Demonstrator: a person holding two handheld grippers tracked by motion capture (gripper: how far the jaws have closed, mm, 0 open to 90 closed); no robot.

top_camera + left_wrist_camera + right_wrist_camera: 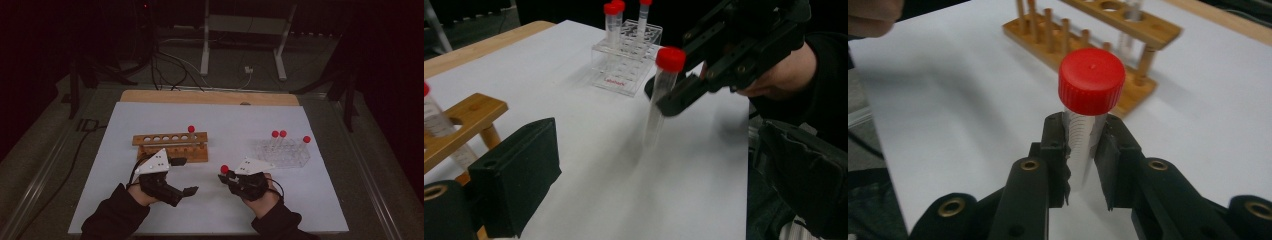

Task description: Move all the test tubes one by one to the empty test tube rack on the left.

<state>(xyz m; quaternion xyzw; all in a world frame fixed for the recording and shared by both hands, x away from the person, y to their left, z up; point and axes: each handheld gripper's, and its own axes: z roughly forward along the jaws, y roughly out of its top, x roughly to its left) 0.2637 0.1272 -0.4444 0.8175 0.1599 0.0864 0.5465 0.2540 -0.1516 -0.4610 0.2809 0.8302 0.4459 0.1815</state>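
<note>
Two racks sit on the white sheet (150, 215), and I am carrying one red-capped tube (1087, 112) from the clear plastic rack (285, 155) on my right toward the wooden rack (170, 146) on my left. My right gripper (1083, 150) has its jaws pinched on the tube just under the cap, holding it upright above the sheet, between the two racks and nearer the wooden one than the clear one. My left gripper (182, 175) waits just in front of the wooden rack with its jaws wide apart and nothing between them. One tube (191, 136) already stands in the hole at the rack's right end; the other holes look free. Three capped tubes remain in the clear rack. As I judge it, this is the carry step, roughly midway. Next I must bring the tube's tip over a free hole, keep it vertical, lower it in, then let go.
</note>
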